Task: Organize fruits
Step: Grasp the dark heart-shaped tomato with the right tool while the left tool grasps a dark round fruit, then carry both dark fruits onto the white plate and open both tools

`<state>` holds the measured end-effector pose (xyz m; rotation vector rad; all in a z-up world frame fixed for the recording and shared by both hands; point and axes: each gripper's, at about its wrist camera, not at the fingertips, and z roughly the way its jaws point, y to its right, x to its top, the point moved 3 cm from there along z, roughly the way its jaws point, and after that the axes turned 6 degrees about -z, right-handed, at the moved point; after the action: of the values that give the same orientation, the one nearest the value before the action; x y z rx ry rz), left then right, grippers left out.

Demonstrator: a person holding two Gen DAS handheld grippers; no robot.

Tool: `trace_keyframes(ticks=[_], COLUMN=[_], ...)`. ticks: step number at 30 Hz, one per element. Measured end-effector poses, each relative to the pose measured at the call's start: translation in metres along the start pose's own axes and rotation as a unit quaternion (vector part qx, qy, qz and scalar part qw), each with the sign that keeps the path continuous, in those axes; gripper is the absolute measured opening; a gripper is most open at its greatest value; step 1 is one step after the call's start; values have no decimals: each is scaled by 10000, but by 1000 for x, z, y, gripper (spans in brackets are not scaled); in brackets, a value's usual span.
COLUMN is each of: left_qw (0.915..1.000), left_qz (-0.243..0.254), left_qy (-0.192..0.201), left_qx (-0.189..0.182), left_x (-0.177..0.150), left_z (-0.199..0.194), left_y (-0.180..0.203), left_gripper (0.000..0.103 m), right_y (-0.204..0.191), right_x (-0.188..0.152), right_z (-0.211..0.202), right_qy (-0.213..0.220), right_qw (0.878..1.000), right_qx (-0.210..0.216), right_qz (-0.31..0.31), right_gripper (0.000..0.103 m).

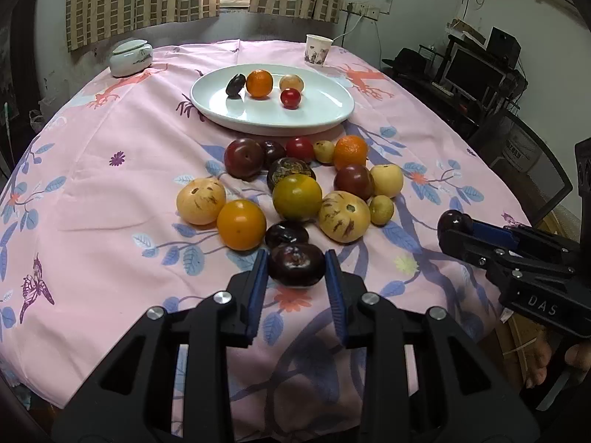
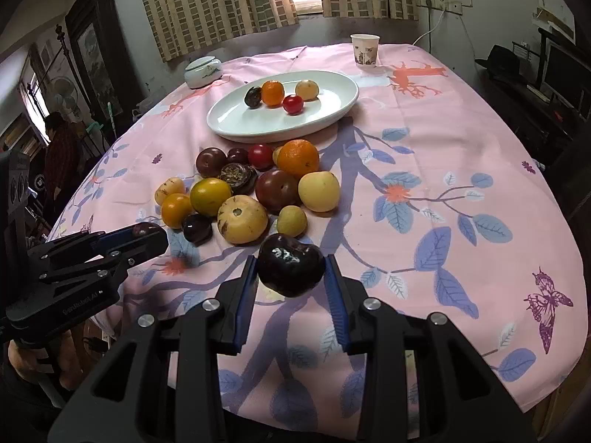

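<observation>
Four fruits sit on your plate (image 2: 332,110); the pile (image 2: 240,192) waits on the surface. Left tongs (image 1: 295,265) and right tongs (image 2: 290,265) each pinch a dark plum.

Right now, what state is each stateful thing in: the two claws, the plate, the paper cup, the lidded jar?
Left claw: shut on a dark plum.
Right claw: shut on a second dark plum, apparently lifted off the cloth.
White plate: upright, holding four fruits.
Paper cup: upright; contents not visible.
White jar: lid on.
Fruit pile: loose on the tablecloth, not yet sorted.
</observation>
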<state>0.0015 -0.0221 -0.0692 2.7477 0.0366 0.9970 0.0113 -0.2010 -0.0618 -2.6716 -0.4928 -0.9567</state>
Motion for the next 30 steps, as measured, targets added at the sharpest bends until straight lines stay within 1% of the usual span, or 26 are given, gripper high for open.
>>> trace_keyframes(ticks=[6,10,13,16,18,20,22,26,30], left_qw=[10000,9998,9998,9999,9999,9997,9995,9990,9987], left_qz=[-48,-46,-27,67,62,33,-26,-145,-184], left_qy=[-15,6,51,155,136,126,36,-233,-357], left_qx=[-57,-186,-203,-16,60,221,303,343,306], left_x=[10,35,70,121,159,193,219,249,265], left_z=[0,2,7,19,36,58,82,126,153], left_y=[-5,-7,-10,-12,-15,-17,-19,-24,-27], left_gripper=[31,31,31,31,31,31,31,32,32], right_y=[-8,-8,-6,-3,2,7,12,24,35], right_x=[4,22,52,95,130,158,179,205,218], right_z=[5,9,15,25,40,62,85,133,156], right_qy=[-38,-9,49,161,202,179,82,-228,-370], right_qw=[9999,9997,9991,9978,9974,9976,9977,9976,9974], right_qx=[29,128,189,72,64,-13,-108,-253,-262], right_qz=[-117,-219,-388,-638,-685,-674,-658,-597,-562], right_gripper=[37,37,37,37,37,37,37,36,36])
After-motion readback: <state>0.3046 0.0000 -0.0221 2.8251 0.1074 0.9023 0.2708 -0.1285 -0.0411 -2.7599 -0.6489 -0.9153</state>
